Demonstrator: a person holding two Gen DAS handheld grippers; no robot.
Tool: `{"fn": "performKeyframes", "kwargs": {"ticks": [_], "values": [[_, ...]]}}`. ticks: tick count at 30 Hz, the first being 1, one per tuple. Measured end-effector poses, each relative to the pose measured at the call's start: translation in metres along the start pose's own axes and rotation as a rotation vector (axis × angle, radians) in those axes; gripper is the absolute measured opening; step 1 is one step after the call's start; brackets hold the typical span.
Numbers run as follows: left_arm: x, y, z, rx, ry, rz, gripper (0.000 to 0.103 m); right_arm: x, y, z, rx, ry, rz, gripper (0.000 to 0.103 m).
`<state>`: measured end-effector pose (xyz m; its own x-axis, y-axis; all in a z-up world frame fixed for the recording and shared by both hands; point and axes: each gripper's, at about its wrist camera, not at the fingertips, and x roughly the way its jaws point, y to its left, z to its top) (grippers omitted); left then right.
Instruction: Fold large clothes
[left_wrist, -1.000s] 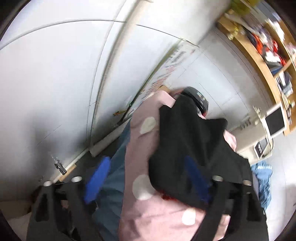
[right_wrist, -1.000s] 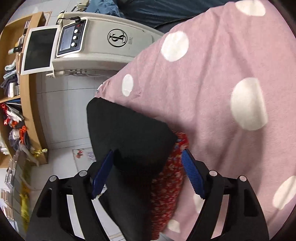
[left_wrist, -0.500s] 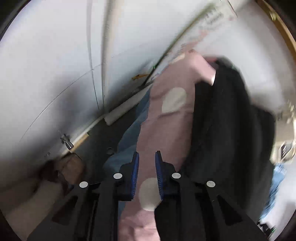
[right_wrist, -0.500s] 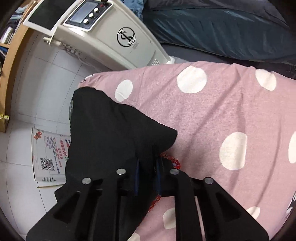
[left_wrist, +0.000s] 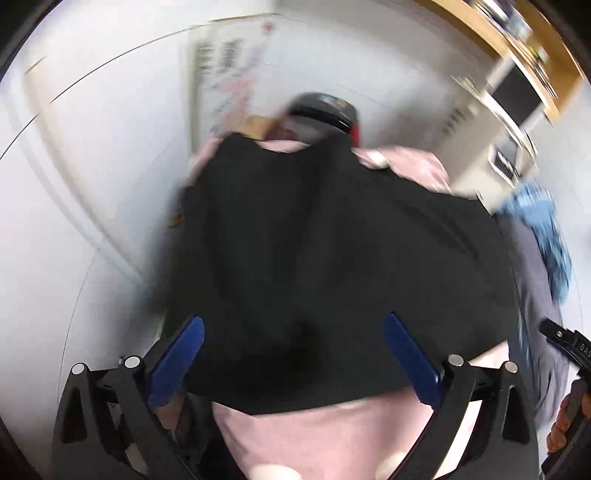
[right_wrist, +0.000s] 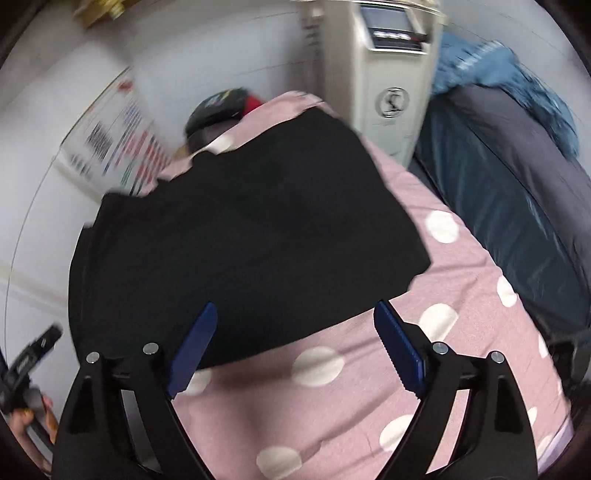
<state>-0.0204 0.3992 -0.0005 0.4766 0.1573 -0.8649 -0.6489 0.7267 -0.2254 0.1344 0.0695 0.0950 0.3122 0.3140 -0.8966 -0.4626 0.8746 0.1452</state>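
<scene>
Scene: a black garment (right_wrist: 240, 229) lies spread on a pink dotted sheet (right_wrist: 369, 398), beside a white machine (right_wrist: 384, 85) and a dark mattress (right_wrist: 517, 206); both views are blurred.
Garment: flat on the sheet, its far part hanging past the sheet's edge toward the floor (left_wrist: 74, 184); a cap (left_wrist: 325, 110) shows beyond it.
Left gripper (left_wrist: 295, 362): blue pads wide apart, above the garment's near hem, nothing clamped between them.
Right gripper (right_wrist: 295, 350): also wide, one pad over the black cloth, the other over the sheet, gripping nothing.
Other hand: each view catches the opposite gripper's handle at its edge, with fingers (left_wrist: 561, 424) wrapped round it.
Step in hand: judged a release after laying a fold; the next grasp is not begun.
Doing it well: check that the fold lies flat, then choose two corners of the same edge, one per gripper; come down so each pad pair straddles the cloth edge alone and not the sheet under it; lift both together and level so the fold lands square.
Risk: pinching the sheet along with the cloth; the overhanging part could drag the garment off.
Change: a second ago the garment stood bunched between the pads with a red patterned cloth showing beneath; half a second ago both grippers were nearly shut on it. Both have just been opening, the cloth now lies spread, and no red shows.
</scene>
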Motion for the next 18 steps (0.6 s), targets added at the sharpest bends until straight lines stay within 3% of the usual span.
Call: {"fn": "performKeyframes", "kwargs": {"ticks": [6, 18], "values": [[0.0, -0.047, -0.007, 0.189, 0.042, 0.133, 0.097, -0.01, 0.061, -0.012, -0.183, 0.036, -0.061, 0.092], [-0.004, -0.059, -0.015, 0.283, 0.08, 0.236, 0.097, -0.022, 0.088, -0.028, -0.248, 0.037, -0.126, 0.092]]}}
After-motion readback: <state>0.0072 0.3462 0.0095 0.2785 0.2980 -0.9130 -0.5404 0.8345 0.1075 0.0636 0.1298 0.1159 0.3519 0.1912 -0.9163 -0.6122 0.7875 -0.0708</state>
